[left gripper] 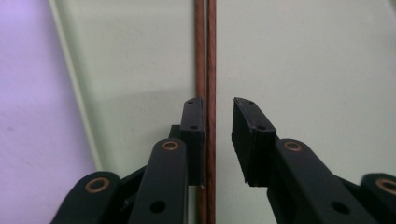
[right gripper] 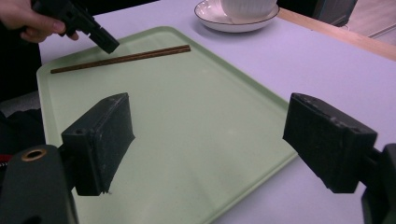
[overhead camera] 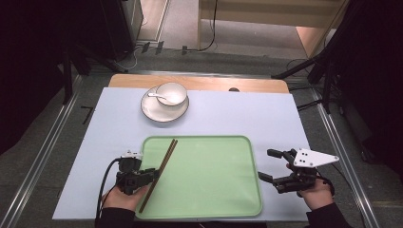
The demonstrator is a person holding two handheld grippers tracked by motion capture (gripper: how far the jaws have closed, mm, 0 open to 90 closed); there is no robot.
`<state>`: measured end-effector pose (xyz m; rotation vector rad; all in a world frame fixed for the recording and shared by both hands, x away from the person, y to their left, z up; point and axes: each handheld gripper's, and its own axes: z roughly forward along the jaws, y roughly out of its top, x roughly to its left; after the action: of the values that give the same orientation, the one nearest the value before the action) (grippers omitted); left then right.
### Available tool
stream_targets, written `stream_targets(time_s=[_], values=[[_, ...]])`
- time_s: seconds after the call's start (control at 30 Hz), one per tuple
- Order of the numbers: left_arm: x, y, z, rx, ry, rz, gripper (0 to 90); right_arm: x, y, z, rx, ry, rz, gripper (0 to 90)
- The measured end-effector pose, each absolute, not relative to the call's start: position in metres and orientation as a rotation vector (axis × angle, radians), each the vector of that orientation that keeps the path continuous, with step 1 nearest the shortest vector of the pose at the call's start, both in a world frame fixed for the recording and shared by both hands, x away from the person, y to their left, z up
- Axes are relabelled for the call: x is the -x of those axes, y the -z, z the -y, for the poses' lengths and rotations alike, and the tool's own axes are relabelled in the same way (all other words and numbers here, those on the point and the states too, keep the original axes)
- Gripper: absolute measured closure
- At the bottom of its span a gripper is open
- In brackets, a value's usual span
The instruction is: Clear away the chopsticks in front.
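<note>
Left gripper is parted, pads off the 2 chopsticks lying between its jaws on the tray. A careless withdrawal could nudge them askew. Right gripper hangs wide open.

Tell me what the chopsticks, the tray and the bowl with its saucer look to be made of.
Chopsticks: likely wood, reddish-brown, with fine grain streaks and a dull finish.
Tray: probably plastic, pale green, one moulded piece with a rounded rim and a soft sheen.
Bowl and saucer: seemingly glazed ceramic, white and glossy, the saucer with a thin dark rim line.
</note>
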<state>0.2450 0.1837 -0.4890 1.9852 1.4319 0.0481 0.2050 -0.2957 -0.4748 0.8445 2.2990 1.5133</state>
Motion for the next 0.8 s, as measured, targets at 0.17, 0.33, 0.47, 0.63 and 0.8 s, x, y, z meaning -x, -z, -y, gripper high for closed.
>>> stream_targets(time_s=[0.17, 0.33, 0.47, 0.63, 0.8], values=[[-0.256, 0.48, -0.194, -2.023, -0.06, -1.329, 59.9, -0.204, 0.474, 0.296, -0.845, -1.52, -2.296, 16.4], [-0.265, 0.474, -0.209, -2.021, -0.035, -1.238, 49.2, -0.205, 0.475, 0.296, -0.851, -1.516, -2.297, 16.4], [-0.268, 0.458, -0.226, -1.986, -0.061, -1.157, 44.7, -0.206, 0.475, 0.296, -0.855, -1.517, -2.295, 16.4], [-0.268, 0.45, -0.247, -1.996, -0.118, -1.089, 40.6, -0.206, 0.475, 0.297, -0.86, -1.515, -2.292, 16.4], [-0.266, 0.449, -0.263, -2.009, -0.157, -1.065, 38.8, -0.206, 0.475, 0.297, -0.863, -1.514, -2.29, 16.4]])
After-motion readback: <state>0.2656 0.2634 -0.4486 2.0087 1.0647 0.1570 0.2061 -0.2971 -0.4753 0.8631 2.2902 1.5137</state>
